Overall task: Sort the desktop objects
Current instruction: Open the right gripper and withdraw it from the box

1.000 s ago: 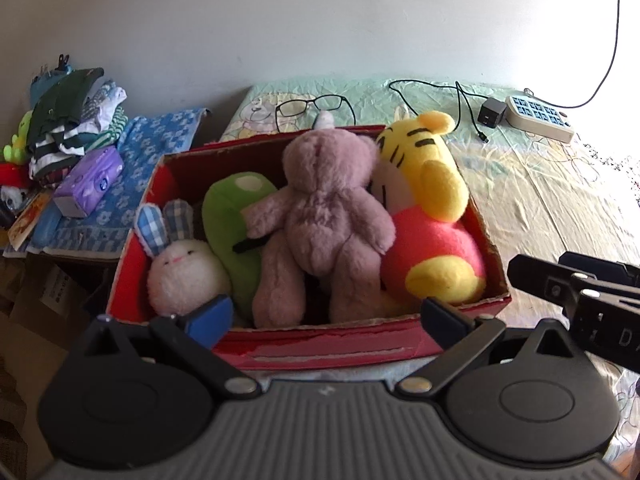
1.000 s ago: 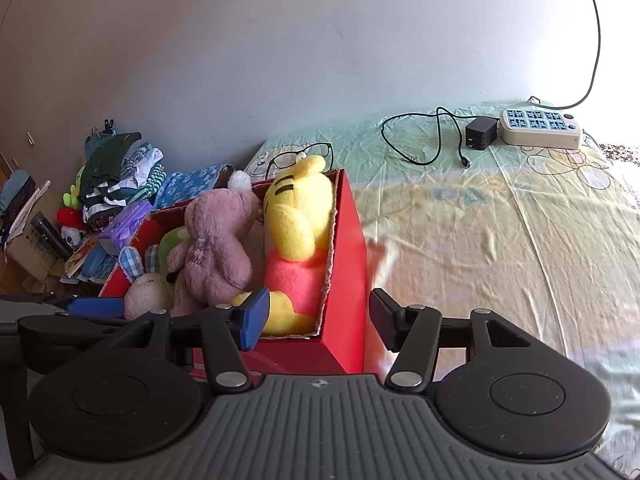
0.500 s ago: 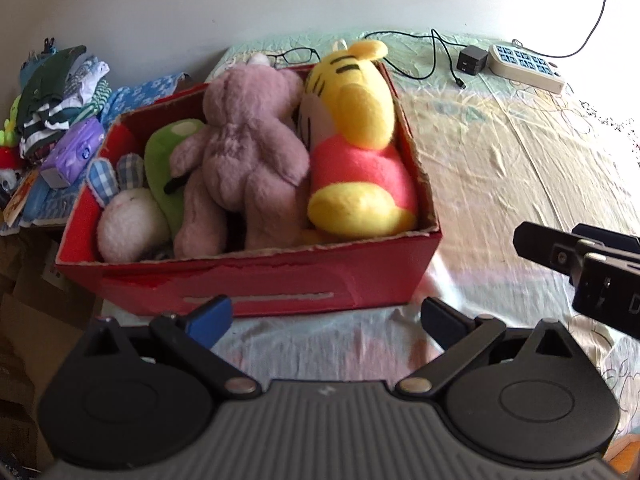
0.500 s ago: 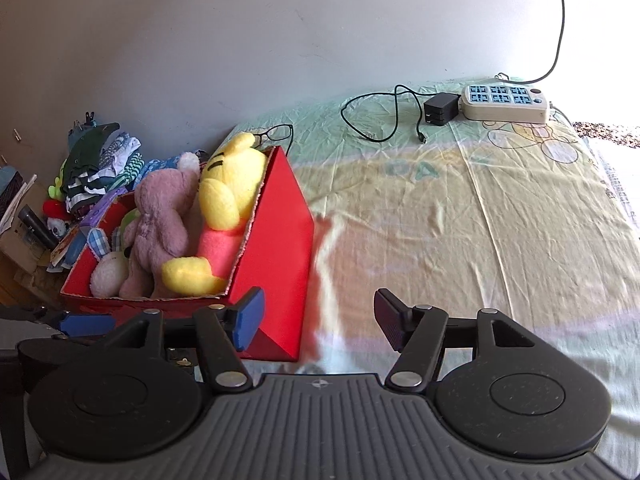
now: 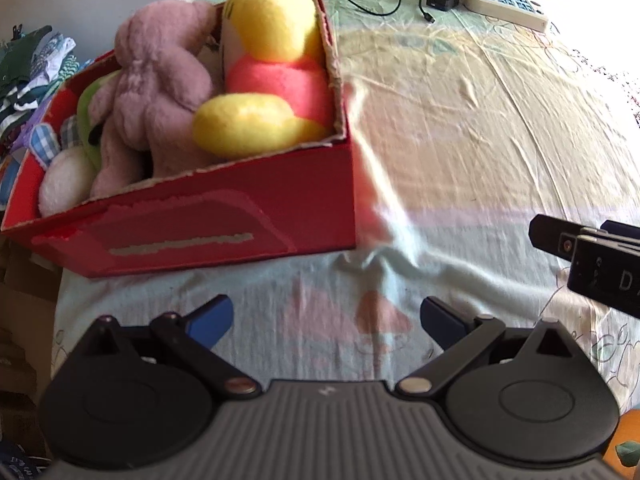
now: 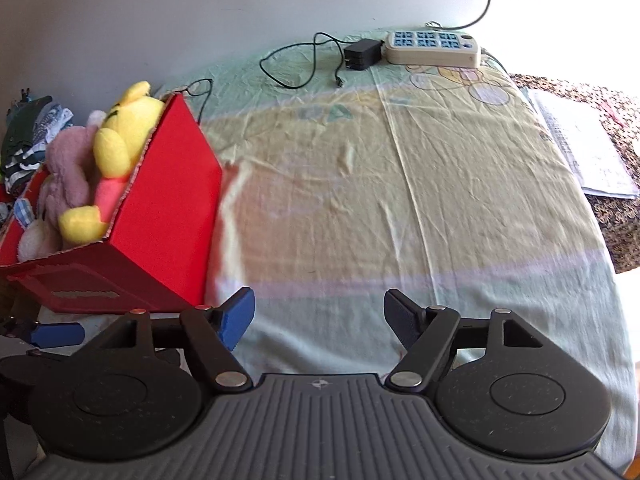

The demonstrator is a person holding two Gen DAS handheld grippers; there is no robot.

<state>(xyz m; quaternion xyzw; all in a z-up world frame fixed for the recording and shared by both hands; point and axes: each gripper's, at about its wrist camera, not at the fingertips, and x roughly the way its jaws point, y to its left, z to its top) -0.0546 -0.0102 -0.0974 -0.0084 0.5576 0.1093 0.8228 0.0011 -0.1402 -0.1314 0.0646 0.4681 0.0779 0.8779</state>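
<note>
A red cardboard box (image 5: 224, 216) (image 6: 168, 216) stands at the left end of the cloth-covered table and holds several plush toys: a yellow bear in a pink shirt (image 5: 272, 68) (image 6: 120, 148), a mauve teddy (image 5: 160, 92) (image 6: 68, 168), a green one (image 5: 90, 120) and a white rabbit (image 5: 64, 180). My left gripper (image 5: 326, 320) hangs open over bare cloth in front of the box, nothing between its fingers. My right gripper (image 6: 318, 316) is over the cloth just right of the box; its jaws are opening and hold nothing. Its fingers (image 5: 560, 236) show at the right edge of the left wrist view.
A beige power strip (image 6: 432, 46) (image 5: 504, 2) with a black charger (image 6: 362, 54) and its cable lies at the table's far edge. Eyeglasses (image 6: 200, 86) sit behind the box. Folded clothes (image 5: 28, 68) pile up at the left. Papers (image 6: 580, 148) lie beyond the right edge.
Both grippers have drawn back and tilted downward, from over the box to the cloth in front of it. The right gripper's fingers have spread wider apart.
</note>
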